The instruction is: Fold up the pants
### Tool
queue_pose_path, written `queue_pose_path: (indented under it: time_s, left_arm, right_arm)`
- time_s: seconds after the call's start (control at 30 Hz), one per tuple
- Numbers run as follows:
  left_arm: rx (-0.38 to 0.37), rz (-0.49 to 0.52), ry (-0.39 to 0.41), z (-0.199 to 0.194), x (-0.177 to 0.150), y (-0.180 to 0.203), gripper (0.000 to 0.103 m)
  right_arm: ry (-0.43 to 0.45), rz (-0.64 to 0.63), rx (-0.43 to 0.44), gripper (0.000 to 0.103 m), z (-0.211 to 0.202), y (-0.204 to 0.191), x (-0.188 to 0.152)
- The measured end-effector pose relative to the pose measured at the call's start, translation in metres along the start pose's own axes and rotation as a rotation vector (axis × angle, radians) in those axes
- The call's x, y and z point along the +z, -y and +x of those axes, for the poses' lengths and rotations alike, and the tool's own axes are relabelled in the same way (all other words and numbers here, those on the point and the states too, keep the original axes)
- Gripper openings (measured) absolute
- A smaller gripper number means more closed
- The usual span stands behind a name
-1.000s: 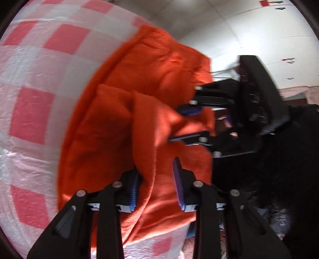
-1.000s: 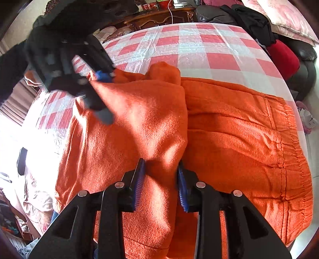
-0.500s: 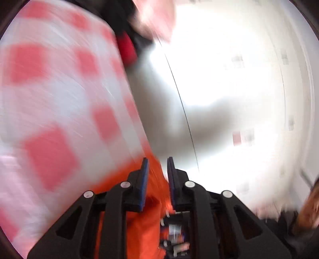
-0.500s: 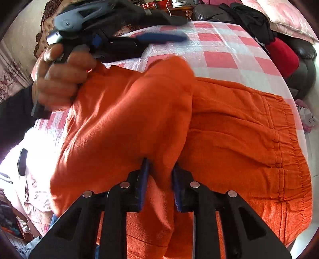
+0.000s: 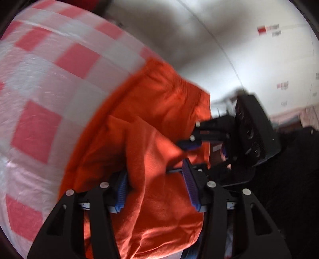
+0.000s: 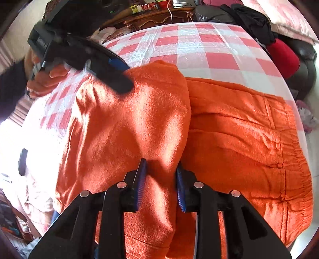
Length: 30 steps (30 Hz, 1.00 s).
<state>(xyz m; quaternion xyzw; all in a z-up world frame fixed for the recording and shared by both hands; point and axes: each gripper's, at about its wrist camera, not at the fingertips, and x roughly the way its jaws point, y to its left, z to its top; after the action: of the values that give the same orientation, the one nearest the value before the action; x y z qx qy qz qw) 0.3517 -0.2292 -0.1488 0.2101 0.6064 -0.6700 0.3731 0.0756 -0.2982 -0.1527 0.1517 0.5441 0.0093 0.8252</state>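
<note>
Orange fleece pants (image 6: 229,129) lie on a red and white checked cloth (image 6: 199,49), waistband at the right. One leg is folded over and bulges up (image 6: 139,111). My right gripper (image 6: 160,179) is shut on a fold of the pants near the front edge. My left gripper (image 5: 155,185) has its jaws apart with a thick bunch of orange cloth (image 5: 151,159) between them. In the right wrist view the left gripper (image 6: 111,73) rests on the far end of the raised fold. In the left wrist view the right gripper (image 5: 191,139) holds cloth just ahead.
A carved wooden cabinet (image 6: 155,16) stands behind the table. Dark clothes (image 6: 251,20) and a red cushion (image 6: 283,57) lie on a dark sofa at the back right. The table's right edge (image 6: 295,111) drops to a white floor. Clutter lies at the lower left.
My left gripper swung up and away, then came back down onto the pants with wider jaws. The folded leg has been carried further over. My right gripper kept its hold.
</note>
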Motion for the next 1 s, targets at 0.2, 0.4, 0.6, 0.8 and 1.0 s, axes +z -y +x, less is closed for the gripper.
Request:
queue_pose_path:
  time_s: [0.2,0.4,0.6,0.8,1.0]
  left_arm:
    - [-0.164,0.009,0.028,0.024,0.03,-0.009,0.027]
    - [-0.155,-0.272,0.429,0.006,0.021,-0.053,0.015]
    - [0.006,-0.449,0.639,-0.033,-0.032,-0.062,0.015]
    - [0.259,-0.325,0.57,-0.052,-0.035,-0.031,0.012]
    - [0.288,-0.206,0.418,-0.075,-0.004,-0.015,0.013]
  right_arm:
    - [0.005,-0.022,-0.026,0.027,0.0,-0.005,-0.002]
    - [0.01,0.008,-0.023,0.022,-0.001,0.005,0.0]
    - [0.011,0.018,-0.018,0.019,0.0,0.006,0.002]
    - [0.006,0.006,-0.033,0.019,0.001,0.003,0.003]
    - [0.038,-0.012,-0.042,0.005,-0.024,-0.008,0.003]
